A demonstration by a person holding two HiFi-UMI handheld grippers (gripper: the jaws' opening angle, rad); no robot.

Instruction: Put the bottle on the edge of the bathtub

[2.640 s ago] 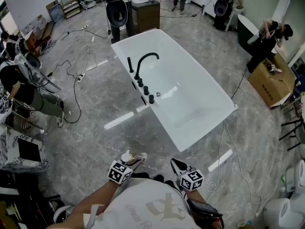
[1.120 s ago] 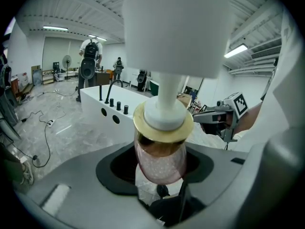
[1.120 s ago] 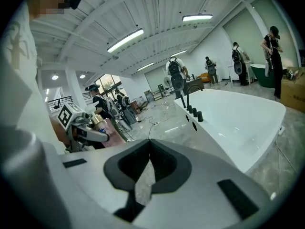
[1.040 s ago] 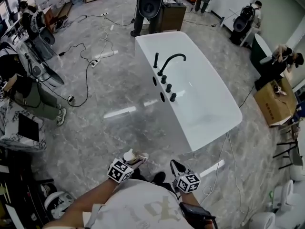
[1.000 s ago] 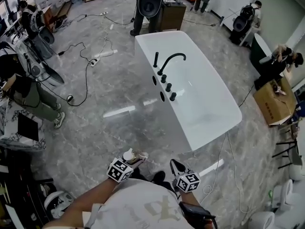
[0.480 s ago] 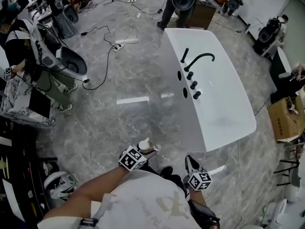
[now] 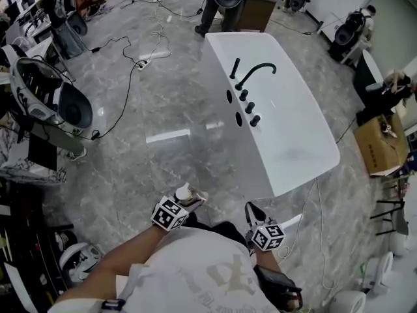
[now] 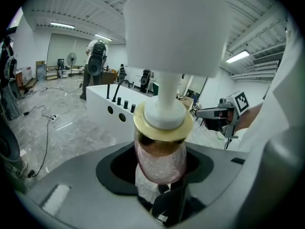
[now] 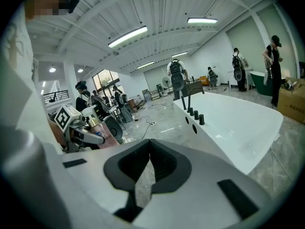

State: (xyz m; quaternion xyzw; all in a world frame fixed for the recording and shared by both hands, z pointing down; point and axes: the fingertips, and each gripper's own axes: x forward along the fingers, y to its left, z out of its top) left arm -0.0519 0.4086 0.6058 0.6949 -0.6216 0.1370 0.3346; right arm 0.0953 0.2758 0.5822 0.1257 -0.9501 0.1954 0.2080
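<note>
- Head view: left gripper (image 7: 193,198) sits low left of centre, close to the person's body, jaws set wide and clamped on the bottle (image 7: 183,192)
- Left gripper view: bottle (image 8: 161,157) is between the jaws, held at its lower body; roughly upright, long axis running up the frame, white pump head (image 8: 174,30) on top, gold collar (image 8: 163,124) under it
- Bottle contents: clear pinkish body with glittery stuff inside; fill level not readable
- Right gripper (image 7: 250,211) is just beside the left one, on its right, a bit lower; right gripper view shows the jaws (image 9: 145,175) pressed together with nothing in them
- Key relation: bathtub (image 7: 251,158) lies ahead and to the right of the bottle-carrying left gripper, well apart, bare grey floor (image 7: 163,168) between them
- Tub's long axis runs away from the person, slanting from near-right to far-left; its near end is the closest part to both grippers
- Right gripper is slightly nearer the tub, but the left has the bottle, so my read is the left does the placing
- Black faucet (image 7: 254,70) and row of knobs (image 7: 247,106) sit on the tub's left rim; bottle needs a free stretch of rim
- Tub inside: nothing visible in it
- Far right: cardboard box (image 7: 381,142), contents not clear
- Stage guess: carrying, bottle not yet on the edge
</note>
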